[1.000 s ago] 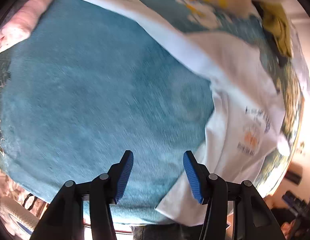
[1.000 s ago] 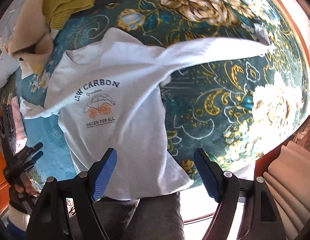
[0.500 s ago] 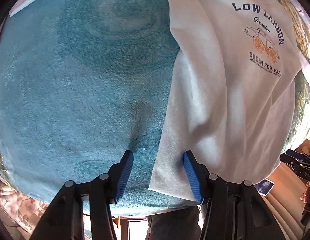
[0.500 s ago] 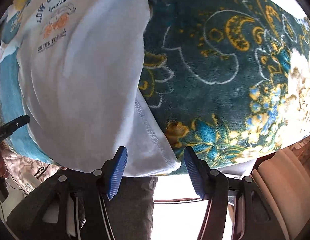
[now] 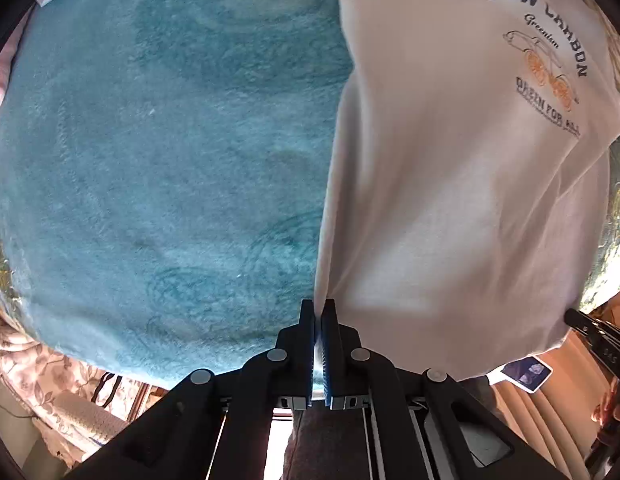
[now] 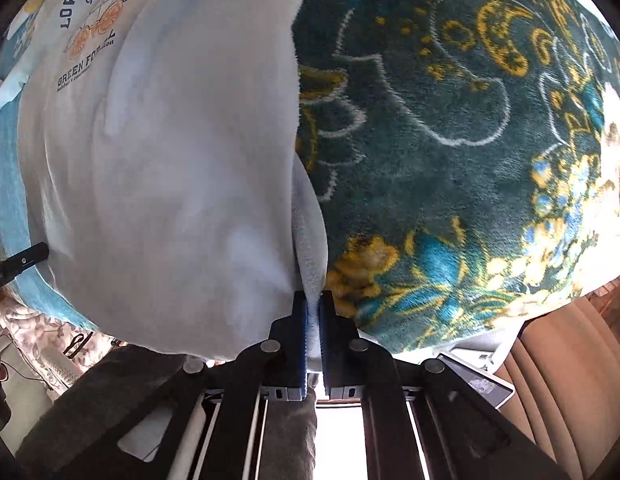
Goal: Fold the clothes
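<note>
A white sweatshirt (image 5: 450, 184) printed "LOW CARBON / GREEN FOR ALL" lies front up on the bed. My left gripper (image 5: 318, 312) is shut on its bottom hem at the left corner, with white cloth pinched between the blue pads. The sweatshirt also shows in the right wrist view (image 6: 170, 168). My right gripper (image 6: 312, 304) is shut on the hem's right corner, where a fold of cloth runs into the jaws. The other gripper's tip (image 6: 18, 264) shows at the far left of the right wrist view.
A plain teal blanket (image 5: 158, 160) lies under the shirt's left side. A dark green floral blanket (image 6: 450, 140) lies under its right side. The bed's near edge runs just behind both grippers. Beige cushions (image 6: 570, 360) and a tablet (image 6: 478, 380) lie below right.
Both grippers were open, then closed in on the shirt's bottom hem. Each has now shut on a hem corner.
</note>
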A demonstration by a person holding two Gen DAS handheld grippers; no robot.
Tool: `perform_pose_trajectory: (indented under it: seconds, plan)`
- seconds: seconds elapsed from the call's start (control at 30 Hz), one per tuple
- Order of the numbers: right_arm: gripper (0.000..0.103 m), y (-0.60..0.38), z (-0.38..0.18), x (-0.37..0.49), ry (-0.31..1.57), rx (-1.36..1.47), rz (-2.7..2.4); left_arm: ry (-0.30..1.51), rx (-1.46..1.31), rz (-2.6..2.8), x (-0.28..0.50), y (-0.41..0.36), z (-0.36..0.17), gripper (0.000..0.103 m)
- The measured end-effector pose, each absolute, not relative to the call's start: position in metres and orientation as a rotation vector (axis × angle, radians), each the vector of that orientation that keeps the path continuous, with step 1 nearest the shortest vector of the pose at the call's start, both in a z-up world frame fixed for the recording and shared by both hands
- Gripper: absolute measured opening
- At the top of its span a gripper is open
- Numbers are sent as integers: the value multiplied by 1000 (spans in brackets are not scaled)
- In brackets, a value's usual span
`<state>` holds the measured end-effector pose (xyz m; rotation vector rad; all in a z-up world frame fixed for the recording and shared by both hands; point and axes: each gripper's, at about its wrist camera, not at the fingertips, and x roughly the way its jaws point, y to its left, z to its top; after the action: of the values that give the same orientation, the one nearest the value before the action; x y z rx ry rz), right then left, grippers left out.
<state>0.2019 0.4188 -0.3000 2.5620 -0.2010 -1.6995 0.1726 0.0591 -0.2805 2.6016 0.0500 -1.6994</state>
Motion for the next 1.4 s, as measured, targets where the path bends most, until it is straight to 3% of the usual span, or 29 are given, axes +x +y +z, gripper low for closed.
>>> perform_pose_trajectory:
  seconds: [0.17, 0.23, 0.27, 0.33, 0.37, 0.4, 0.7, 0.93, 1.37, 1.4]
  plan:
    - [5, 444, -263, 200, -437, 2513, -1805, 104, 2591, -1796, 157, 61, -254, 8]
    - [6, 456, -251, 194, -538, 2494, -1851, 162, 2576, -1827, 145, 60, -240, 31]
    - [8, 462, -245, 191, -592, 2483, -1872, 197, 2563, -1845, 137, 59, -232, 36]
    - [23, 476, -235, 183, -678, 2454, -1921, 266, 2515, -1897, 122, 58, -216, 50]
    - [38, 486, -230, 178, -714, 2438, -1950, 286, 2489, -1915, 115, 58, -209, 51]
    - [43, 496, -224, 172, -746, 2420, -1983, 305, 2463, -1933, 107, 58, -203, 51]
    - [43, 661, -213, 85, -1243, 2270, -2287, 296, 2259, -1938, 70, 73, -168, 53]
    - [43, 774, -245, 43, -1758, 2130, -2312, 284, 2221, -1878, 67, 104, -151, 53]
    - [43, 816, -292, -36, -1651, 2223, -2270, 189, 2247, -1791, 52, 135, -151, 56]
    - [31, 814, -292, -37, -1644, 2219, -2274, 180, 2255, -1794, 50, 138, -152, 56]
